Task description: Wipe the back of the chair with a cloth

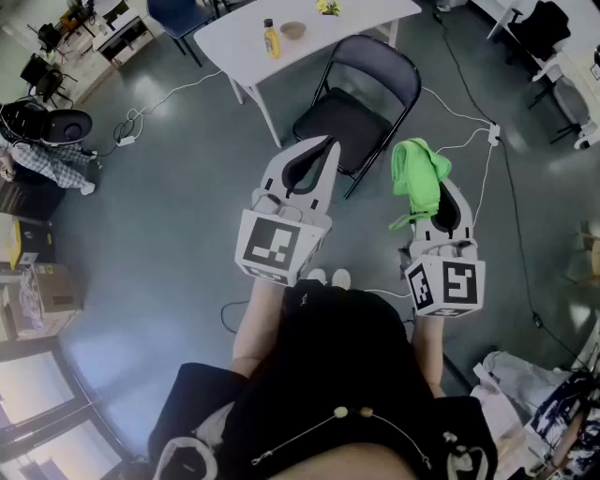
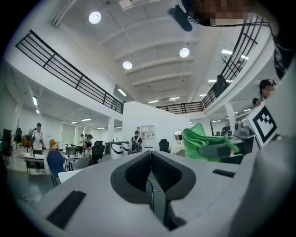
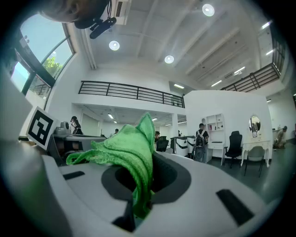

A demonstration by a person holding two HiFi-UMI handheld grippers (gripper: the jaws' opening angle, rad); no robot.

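A black folding chair stands on the grey floor in the head view, seat (image 1: 342, 127) towards me and backrest (image 1: 380, 64) on the far side. My left gripper (image 1: 327, 145) is shut with nothing in it, its tips over the seat's near edge; in its own view the jaws (image 2: 150, 159) meet. My right gripper (image 1: 437, 187) hangs to the right of the chair, shut on a green cloth (image 1: 419, 176) that flops over its tips. The cloth (image 3: 132, 155) drapes from the right gripper (image 3: 149, 169), and also shows in the left gripper view (image 2: 203, 141). Neither gripper view shows the chair.
Behind the chair is a white table (image 1: 356, 17) with a yellow bottle (image 1: 272, 39) and a bowl (image 1: 292, 30). White cables (image 1: 464, 117) and a power strip (image 1: 493, 134) lie on the floor to the right. Cardboard boxes (image 1: 52, 291) sit at the left. My shoes (image 1: 328, 277) are below the grippers.
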